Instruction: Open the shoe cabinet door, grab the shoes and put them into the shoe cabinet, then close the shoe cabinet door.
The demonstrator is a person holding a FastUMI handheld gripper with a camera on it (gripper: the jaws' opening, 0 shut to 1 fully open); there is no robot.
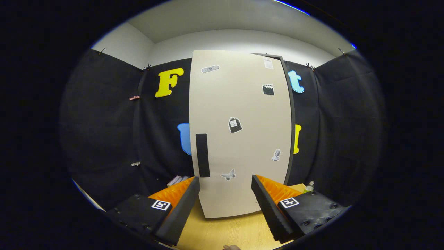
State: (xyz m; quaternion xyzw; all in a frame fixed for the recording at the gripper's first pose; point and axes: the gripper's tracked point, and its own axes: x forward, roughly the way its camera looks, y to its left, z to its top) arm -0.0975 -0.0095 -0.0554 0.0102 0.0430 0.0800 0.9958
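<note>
The shoe cabinet (242, 139) is standing upright on the wooden bench (222, 232), just ahead of the tool (225, 189). Its pale door (239, 104) is lying flat against the front, so it looks closed, with a dark handle (202, 155) near the door's left edge. I am not seeing any shoes here, and the inside of the cabinet is hidden.

This scene is fitting two stages: the door closed with the shoes waiting somewhere outside, or the door closed again with the shoes inside. I cannot decide between them.

If the door is to be pulled, a good way, in my judgement, is taking the handle squarely between both fingers and pulling along the door's swing, because the tall cabinet could tip or slide on the bench.

The tool is standing wide open; its two fingers are apart and are holding nothing and touching nothing.
</note>
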